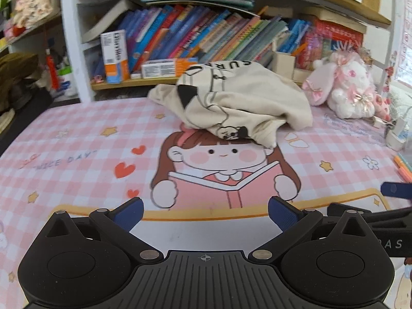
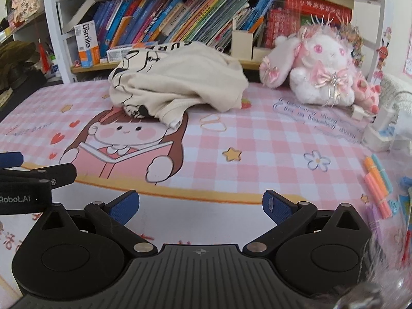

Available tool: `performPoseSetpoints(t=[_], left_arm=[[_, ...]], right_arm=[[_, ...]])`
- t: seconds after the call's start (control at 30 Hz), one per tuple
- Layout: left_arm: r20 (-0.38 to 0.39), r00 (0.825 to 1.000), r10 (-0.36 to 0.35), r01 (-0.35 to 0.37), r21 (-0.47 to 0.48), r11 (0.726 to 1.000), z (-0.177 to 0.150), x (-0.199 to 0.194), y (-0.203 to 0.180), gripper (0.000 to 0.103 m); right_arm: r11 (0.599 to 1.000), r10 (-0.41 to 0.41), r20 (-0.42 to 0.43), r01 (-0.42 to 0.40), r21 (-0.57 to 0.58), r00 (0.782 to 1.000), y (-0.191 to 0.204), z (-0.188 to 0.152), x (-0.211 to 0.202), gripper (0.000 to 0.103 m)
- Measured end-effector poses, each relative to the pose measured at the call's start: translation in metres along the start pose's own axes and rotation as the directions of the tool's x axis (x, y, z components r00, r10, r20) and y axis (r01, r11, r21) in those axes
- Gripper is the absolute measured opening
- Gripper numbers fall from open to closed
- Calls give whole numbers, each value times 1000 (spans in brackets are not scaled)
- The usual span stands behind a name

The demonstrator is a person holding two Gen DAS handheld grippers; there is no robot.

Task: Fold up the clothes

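Note:
A cream garment with black print lies crumpled in a heap at the far side of the pink checked desk mat, over the cartoon girl's hair. From the right wrist the same garment sits left of centre. My left gripper is open near the mat's front edge, well short of the heap, with nothing between its blue pads. My right gripper is open too and empty, just as far from the cloth. Each gripper shows at the edge of the other's view, the right one and the left one.
A shelf of books runs behind the heap. A pink and white plush rabbit sits at the back right. White chargers and cables and coloured pens lie along the right edge. An orange and white box stands on the shelf.

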State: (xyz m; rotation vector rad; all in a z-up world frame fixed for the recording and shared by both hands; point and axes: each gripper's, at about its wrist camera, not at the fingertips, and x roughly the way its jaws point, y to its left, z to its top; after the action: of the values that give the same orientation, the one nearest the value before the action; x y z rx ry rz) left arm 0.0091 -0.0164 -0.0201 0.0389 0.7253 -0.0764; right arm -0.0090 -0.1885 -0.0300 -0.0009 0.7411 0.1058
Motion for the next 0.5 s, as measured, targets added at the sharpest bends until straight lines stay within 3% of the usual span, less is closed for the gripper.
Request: performPoseSetpoints(t=[0.27, 0.5], left_arm=[[-13, 1000, -12, 12, 7, 1000, 17, 31, 6, 103], [35, 997, 73, -75, 42, 996, 47, 73, 8, 103]], right_arm=[[999, 14, -4, -14, -40, 1000, -1, 5, 13, 103], [998, 16, -12, -17, -57, 1000, 0, 11, 25, 102]])
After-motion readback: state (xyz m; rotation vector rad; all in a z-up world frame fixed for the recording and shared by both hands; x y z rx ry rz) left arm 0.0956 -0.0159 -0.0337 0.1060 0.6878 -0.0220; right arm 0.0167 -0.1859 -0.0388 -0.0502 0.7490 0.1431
